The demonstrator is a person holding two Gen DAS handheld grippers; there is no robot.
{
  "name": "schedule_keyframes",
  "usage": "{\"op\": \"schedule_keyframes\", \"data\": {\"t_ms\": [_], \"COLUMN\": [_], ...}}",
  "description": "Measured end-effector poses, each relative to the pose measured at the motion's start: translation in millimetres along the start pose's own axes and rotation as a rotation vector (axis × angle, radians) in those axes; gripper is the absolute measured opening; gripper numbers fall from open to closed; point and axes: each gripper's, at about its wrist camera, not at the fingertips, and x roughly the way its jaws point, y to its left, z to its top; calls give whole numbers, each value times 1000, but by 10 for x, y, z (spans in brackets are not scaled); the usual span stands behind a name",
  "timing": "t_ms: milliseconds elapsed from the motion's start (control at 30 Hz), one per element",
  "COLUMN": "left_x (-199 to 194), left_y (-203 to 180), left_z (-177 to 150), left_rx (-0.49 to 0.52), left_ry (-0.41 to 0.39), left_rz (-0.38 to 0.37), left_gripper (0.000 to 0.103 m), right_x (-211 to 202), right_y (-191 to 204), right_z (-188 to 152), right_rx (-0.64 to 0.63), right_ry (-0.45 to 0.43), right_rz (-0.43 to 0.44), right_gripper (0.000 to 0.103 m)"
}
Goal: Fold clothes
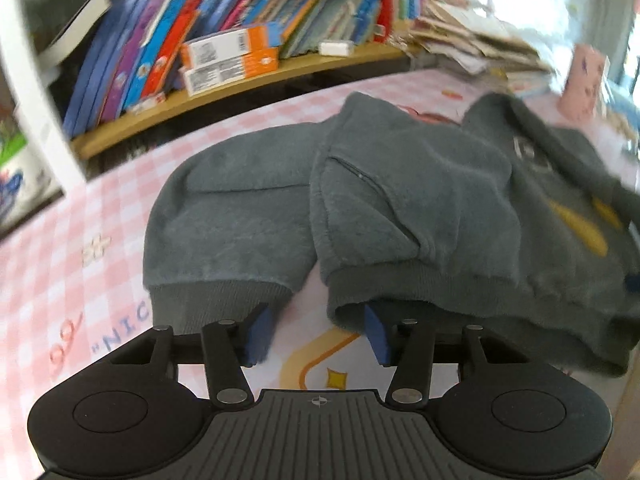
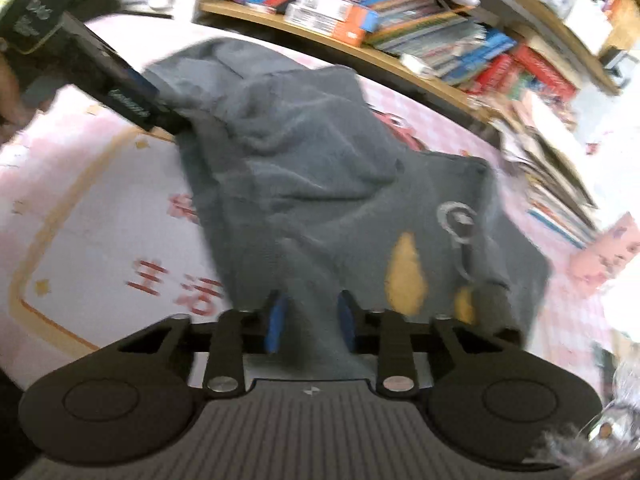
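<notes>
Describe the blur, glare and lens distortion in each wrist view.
Left wrist view: the shelf board bows from fisheye, glare blows out the top right, the right side smears, and the grey sweatshirt is fairly sharp centrally. Right wrist view: motion blur softens nearly everything, worst over the books, with a washed-out right edge.

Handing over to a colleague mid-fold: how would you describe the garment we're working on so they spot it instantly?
On the pink checked tablecloth, in front of the wooden bookshelf, lies a dark grey fleece sweatshirt. It has ribbed cuffs and hem, and yellow teardrop patches beside a pale ring motif. It is the only garment there; the right gripper pinches its edge.
</notes>
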Motion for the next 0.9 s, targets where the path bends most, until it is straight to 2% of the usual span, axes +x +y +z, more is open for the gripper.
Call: {"op": "schedule_keyframes", "data": {"t_ms": [167, 300, 333, 367, 400, 600, 733, 800, 900], "left_x": [112, 172, 168, 164, 156, -56, -98, -90, -52], "left_y": [-115, -160, -164, -169, -170, -23, -2, -2, 12], "left_z": [32, 56, 65, 74, 82, 150, 165, 154, 120], "left_rx": [71, 97, 100, 103, 104, 20, 24, 29, 25], "left_ry": [-16, -37, -39, -41, -43, -101, -107, -105, -89], "left_rz": [1, -14, -16, -19, -22, -55, -63, -59, -79], "left_gripper": [35, 21, 19, 11, 8, 5, 5, 6, 7], "right_x": [-1, -115, -135, -131, -121, 89, 70, 37, -21], "right_y": [-66, 38, 79, 134, 188, 401, 415, 382, 275], "right_z": [-66, -40, -27, -14, -2, -7, -48, -76, -135], "right_rx": [31, 10, -2, -24, -45, -133, -154, -152, -131], "right_ry": [36, -33, -47, -53, -57, -1, 4, 11, 20], "right_rz": [-31, 24, 37, 43, 48, -6, -60, -100, -128], "right_gripper": [20, 22, 26, 28, 28, 28, 29, 24, 23]}}
